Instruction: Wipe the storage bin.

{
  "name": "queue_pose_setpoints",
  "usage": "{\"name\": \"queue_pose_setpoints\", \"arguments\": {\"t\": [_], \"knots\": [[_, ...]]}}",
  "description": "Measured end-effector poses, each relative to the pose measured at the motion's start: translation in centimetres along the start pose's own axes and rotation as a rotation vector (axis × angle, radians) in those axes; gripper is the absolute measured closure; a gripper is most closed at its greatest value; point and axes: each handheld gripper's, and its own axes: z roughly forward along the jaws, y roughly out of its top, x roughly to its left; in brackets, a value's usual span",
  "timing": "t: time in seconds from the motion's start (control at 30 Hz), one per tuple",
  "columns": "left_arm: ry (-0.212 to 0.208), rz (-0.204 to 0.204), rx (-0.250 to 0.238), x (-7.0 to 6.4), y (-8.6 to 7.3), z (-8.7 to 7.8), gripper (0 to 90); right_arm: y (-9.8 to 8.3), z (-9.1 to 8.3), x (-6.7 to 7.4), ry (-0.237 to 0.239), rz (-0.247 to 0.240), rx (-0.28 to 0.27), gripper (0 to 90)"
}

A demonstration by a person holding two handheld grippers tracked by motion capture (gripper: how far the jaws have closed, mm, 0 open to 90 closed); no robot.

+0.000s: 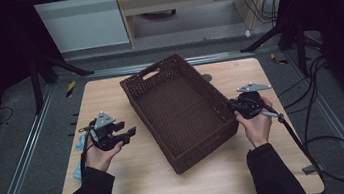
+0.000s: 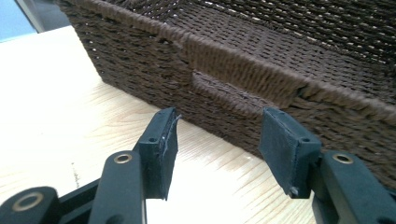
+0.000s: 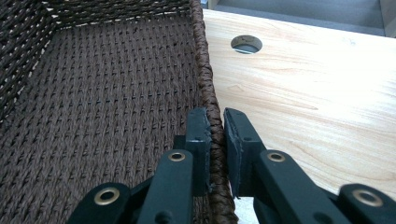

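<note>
Left gripper at 9 o'clock of the basket, fingers spread, nothing between, aimed at the handle slot. Basket mid-bench, skewed, dark brown weave, empty. Right gripper at 3 o'clock, fingers clamped on the rim. Likely step: securing a two-sided hold. Next, probably: push left fingers onto the slot's edge, close, then lift level.

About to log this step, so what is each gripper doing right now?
Left gripper: open, holding nothing, jaws apart just short of the basket wall.
Right gripper: shut on the basket rim, one jaw inside, one outside.
</note>
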Motion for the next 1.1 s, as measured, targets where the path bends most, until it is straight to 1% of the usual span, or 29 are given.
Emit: {"name": "queue_pose_setpoints", "arguments": {"t": [0.13,0.2,0.23,0.27,0.33,0.4,0.43,0.47,0.53,0.67,0.73,0.9,1.0,1.1], "knots": [[0.012,-0.005,-0.001,0.5,-0.1,-0.1,46.0,0.0,0.1,0.0,-0.01,0.0,-0.003,78.7],[0.02,-0.015,-0.006,0.7,-0.2,-0.2,46.0,0.0,-0.2,0.1,-0.025,-0.005,0.005,73.5],[0.025,-0.011,-0.004,0.8,-0.2,-0.3,46.0,0.1,-0.4,0.2,-0.025,-0.007,-0.003,72.4],[0.028,-0.012,-0.004,0.9,-0.3,-0.4,46.0,0.1,-0.7,0.2,-0.019,-0.006,-0.013,72.2],[0.032,-0.016,-0.004,1.1,-0.4,-0.5,45.9,0.0,-1.3,0.5,-0.013,-0.009,-0.006,72.0],[0.037,-0.022,-0.004,1.3,-0.4,-0.6,45.8,-0.1,-1.5,0.7,-0.031,-0.03,0.006,72.8],[0.038,-0.022,-0.005,1.4,-0.4,-0.6,45.6,-0.2,-1.6,0.8,-0.049,-0.038,0.019,75.2],[0.04,-0.023,-0.006,1.4,-0.4,-0.7,45.6,-0.3,-1.6,0.8,-0.054,-0.04,0.026,76.8],[0.042,-0.023,-0.008,1.5,-0.4,-0.8,45.4,-0.3,-1.5,0.6,-0.059,-0.042,0.028,79.0],[0.047,-0.023,-0.006,1.9,-0.4,-0.9,45.1,-0.2,-1.3,0.2,-0.04,-0.025,0.03,79.5],[0.052,-0.031,-0.007,2.1,-0.4,-0.9,45.0,-0.1,-1.0,-0.1,-0.046,-0.02,0.026,79.3],[0.062,-0.042,-0.008,2.6,-0.5,-1.0,45.0,0.4,-0.2,-0.8,-0.073,-0.014,0.015,76.7],[0.068,-0.037,-0.005,2.7,-0.6,-1.1,45.0,0.5,0.2,-1.2,-0.079,-0.007,0.006,75.1],[0.068,-0.039,-0.009,2.7,-0.6,-1.1,45.0,0.5,0.1,-1.1,-0.087,-0.006,0.004,71.3]]}}
